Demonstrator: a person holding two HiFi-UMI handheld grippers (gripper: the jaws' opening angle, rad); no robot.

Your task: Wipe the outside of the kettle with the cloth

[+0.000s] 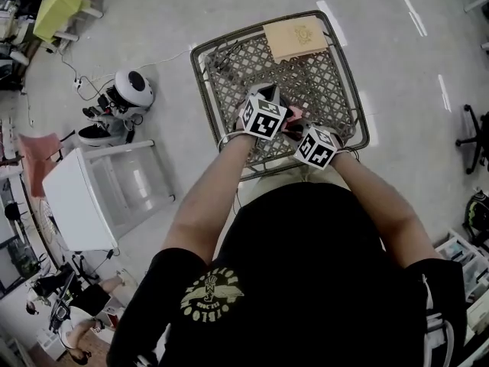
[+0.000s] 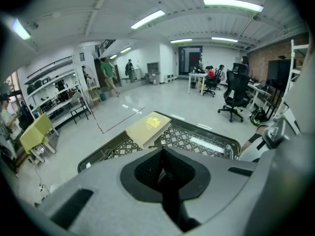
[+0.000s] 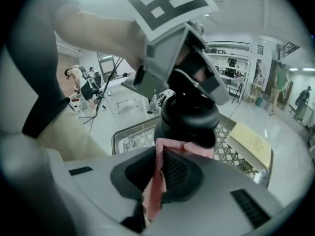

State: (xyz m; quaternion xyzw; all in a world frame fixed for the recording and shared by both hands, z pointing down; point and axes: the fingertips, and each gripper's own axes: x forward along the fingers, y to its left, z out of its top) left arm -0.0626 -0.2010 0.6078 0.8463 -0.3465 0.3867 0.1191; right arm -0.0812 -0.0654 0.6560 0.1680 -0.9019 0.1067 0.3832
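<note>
We stand over the metal lattice worktop (image 1: 325, 79), which has a flat tan box (image 1: 296, 37) lying at its far edge. The kettle (image 3: 189, 117) is above the near half of the worktop, right under the left tool (image 2: 162, 150) and just ahead of the right tool (image 3: 160, 150). We cannot tell whether its base rests on the lattice.

The kettle looks rigid, smooth and glossy black. We judge it slick to the touch and heavy enough to tip if pushed from the side, so the handle at the top is the place to take it. The left tool's jaws are pressed together on a narrow dark strip, and we take this to be that handle.

The right tool pinches the pink cloth (image 3: 157, 181), whose free end reaches up to the kettle's lower body. The cloth is light, soft and limp with a zigzag edge. We think it is best held near one edge, leaving a flap to drag round the wall.
</note>
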